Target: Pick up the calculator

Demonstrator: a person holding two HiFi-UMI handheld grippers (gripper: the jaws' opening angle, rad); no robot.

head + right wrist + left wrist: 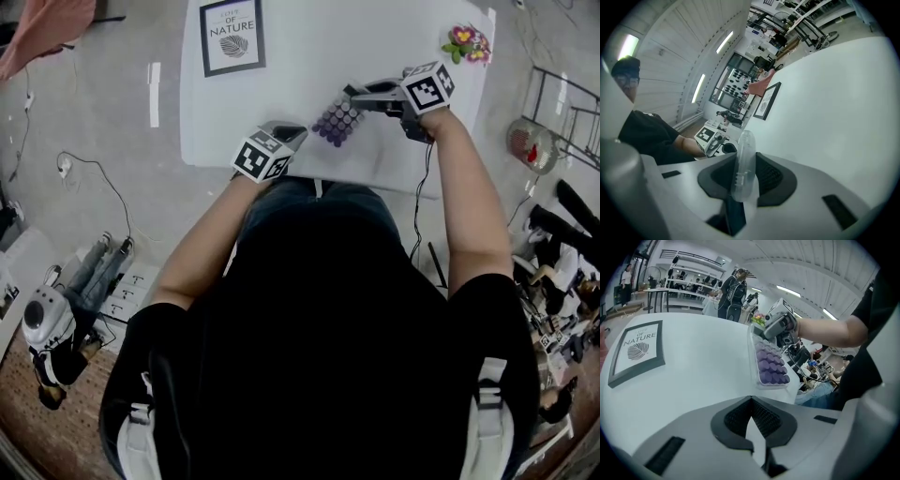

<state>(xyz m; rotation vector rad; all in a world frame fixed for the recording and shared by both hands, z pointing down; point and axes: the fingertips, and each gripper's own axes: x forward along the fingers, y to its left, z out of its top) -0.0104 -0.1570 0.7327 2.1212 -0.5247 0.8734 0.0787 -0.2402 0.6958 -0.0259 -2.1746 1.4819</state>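
The calculator point(337, 121) has a clear case and rows of round purple keys. My right gripper point(356, 94) is shut on its far end, over the white table point(309, 56). In the right gripper view the case's clear edge point(745, 147) stands edge-on between the pads. From the left gripper view, the calculator point(770, 363) lies ahead to the right with the right gripper point(774, 328) clamped on it. My left gripper point(286, 134) hovers just left of the calculator near the table's front edge; its jaws point(751, 401) meet at the tips with nothing between them.
A framed "OF NATURE" print point(232, 36) lies at the table's back left. A small bunch of flowers point(467, 42) sits at the back right corner. Cables, a fan point(532, 145) and other objects are on the floor around the table. People stand far off in the room.
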